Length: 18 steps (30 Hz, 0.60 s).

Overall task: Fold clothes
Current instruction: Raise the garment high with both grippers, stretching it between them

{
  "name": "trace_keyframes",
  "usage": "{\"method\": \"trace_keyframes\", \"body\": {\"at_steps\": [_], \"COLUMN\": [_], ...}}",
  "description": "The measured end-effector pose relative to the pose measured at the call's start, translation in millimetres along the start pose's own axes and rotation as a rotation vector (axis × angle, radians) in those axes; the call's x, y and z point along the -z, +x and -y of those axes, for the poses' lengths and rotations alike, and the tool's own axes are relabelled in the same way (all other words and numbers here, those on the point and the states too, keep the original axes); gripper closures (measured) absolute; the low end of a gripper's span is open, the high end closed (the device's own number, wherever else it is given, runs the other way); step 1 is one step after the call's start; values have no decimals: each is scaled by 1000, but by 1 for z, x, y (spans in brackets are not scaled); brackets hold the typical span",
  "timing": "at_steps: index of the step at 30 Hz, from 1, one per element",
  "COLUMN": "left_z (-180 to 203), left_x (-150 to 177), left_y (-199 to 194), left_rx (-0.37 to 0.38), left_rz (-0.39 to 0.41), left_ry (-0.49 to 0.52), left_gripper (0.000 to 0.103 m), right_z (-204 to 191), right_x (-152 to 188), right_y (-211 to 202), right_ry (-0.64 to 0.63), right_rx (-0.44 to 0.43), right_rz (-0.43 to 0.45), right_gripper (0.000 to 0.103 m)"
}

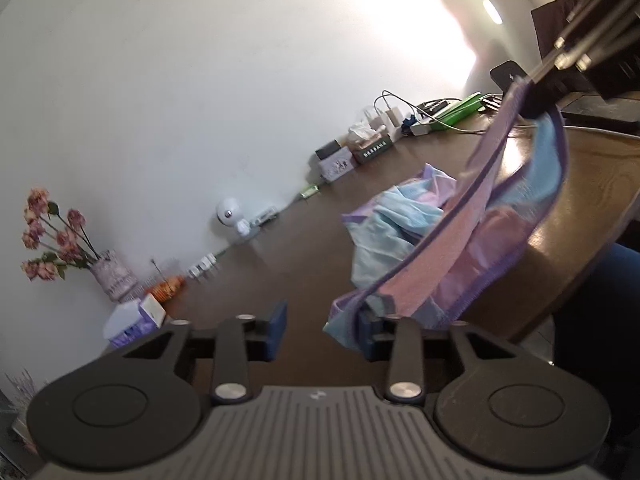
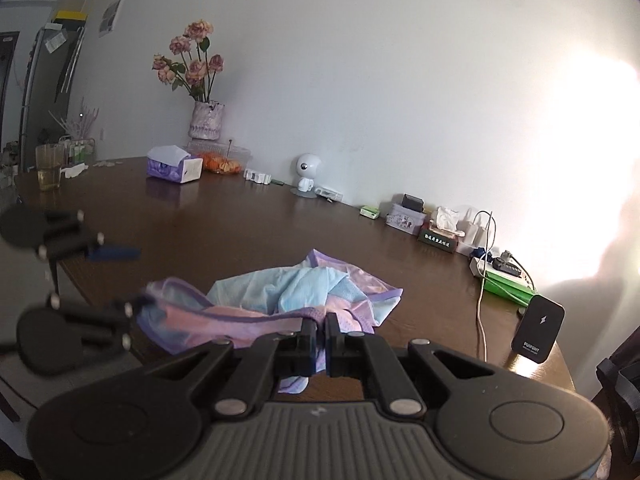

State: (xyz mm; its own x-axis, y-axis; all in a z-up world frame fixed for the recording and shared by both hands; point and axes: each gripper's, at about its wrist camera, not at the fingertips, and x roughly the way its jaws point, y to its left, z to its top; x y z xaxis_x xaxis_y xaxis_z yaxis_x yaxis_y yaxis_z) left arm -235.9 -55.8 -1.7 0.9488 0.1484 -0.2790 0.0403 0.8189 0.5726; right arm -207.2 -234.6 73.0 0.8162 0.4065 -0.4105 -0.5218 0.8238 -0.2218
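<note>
The left gripper [image 1: 322, 330] has its two blue-padded fingers spread wide — the cloth [image 1: 436, 252], a pastel garment in pink, light blue and lilac with purple hems, is draped over the right-hand finger only, and nothing sits between the pads. From that finger a hemmed band of the cloth rises ahead and to the right, stretched in the air to the right gripper [image 1: 534, 94], whose dark fingers are pinched on the cloth's upper edge. The rest of the garment lies crumpled on the brown wooden table [image 1: 280, 256] just ahead of the left gripper.

In the right wrist view the right gripper [image 2: 320, 338] has its fingers pressed together on a fold of the cloth [image 2: 288, 292]; the bunched fabric spreads directly in front of it on the table [image 2: 248, 220], and one edge runs to the left gripper [image 2: 116, 280] at the left.

Farther off, along the white wall — a tissue box [image 2: 174, 166], a vase of pink roses [image 2: 205, 120], a small white robot figure [image 2: 306, 174], and a black charger [image 2: 538, 328] to the right.
</note>
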Motion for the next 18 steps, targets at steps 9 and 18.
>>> {"method": "trace_keyframes", "body": {"at_steps": [9, 18], "left_z": [-14, -28], "left_x": [-18, -33], "left_y": [7, 9], "left_rx": [50, 43], "left_rz": [6, 42], "left_ry": [-58, -80], "left_gripper": [101, 101], "right_z": [-13, -28], "right_x": [23, 38], "right_y": [46, 72], "right_ry": [-80, -167], "right_rx": [119, 189], "right_rz": [-141, -176], "right_gripper": [97, 94]}}
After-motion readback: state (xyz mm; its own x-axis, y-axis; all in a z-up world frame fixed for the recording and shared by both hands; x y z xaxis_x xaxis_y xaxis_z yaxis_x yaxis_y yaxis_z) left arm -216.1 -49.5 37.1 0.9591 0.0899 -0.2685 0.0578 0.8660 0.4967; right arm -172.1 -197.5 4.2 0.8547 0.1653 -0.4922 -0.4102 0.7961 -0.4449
